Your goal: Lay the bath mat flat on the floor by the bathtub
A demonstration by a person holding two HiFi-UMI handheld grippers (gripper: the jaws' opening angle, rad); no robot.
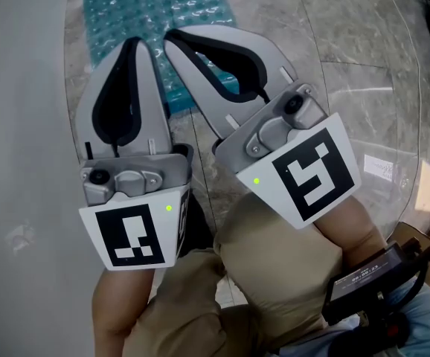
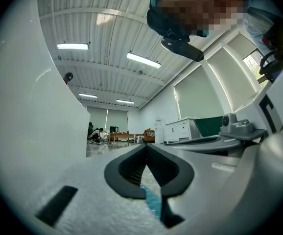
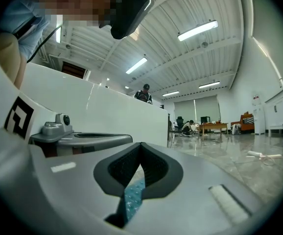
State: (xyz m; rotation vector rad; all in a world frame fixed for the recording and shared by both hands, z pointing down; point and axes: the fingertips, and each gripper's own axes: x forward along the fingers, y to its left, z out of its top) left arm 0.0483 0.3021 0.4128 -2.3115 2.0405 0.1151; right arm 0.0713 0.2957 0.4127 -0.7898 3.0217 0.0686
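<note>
Cloth of beige colour covers the left hand [image 1: 118, 303] and the right hand [image 1: 282, 251], nearest to the camera. Each hand carries 1 tool. The left hand-held gripper [image 1: 135, 43] has its jaws closed together, with nothing between them. The right hand-held gripper [image 1: 173, 39] is closed and empty in the same way. The 2 tips are side by side, above the near edge of the mat [image 1: 155, 10].

Beyond the tips, the mat lies on the floor [image 1: 364, 73], its left edge just beside the white wall of the tub [image 1: 21, 88]. The part that shows looks flat. The far end is cut off by the picture, so I cannot judge it.

In my judgement the laying is done or almost done, and the step in hand is a check of the result. If a corner is folded, the next move needs 1 gripper to open first, then take that edge and pull it straight along the tub.

The only container is the tub. No view shows its inside, so its contents cannot be told.
</note>
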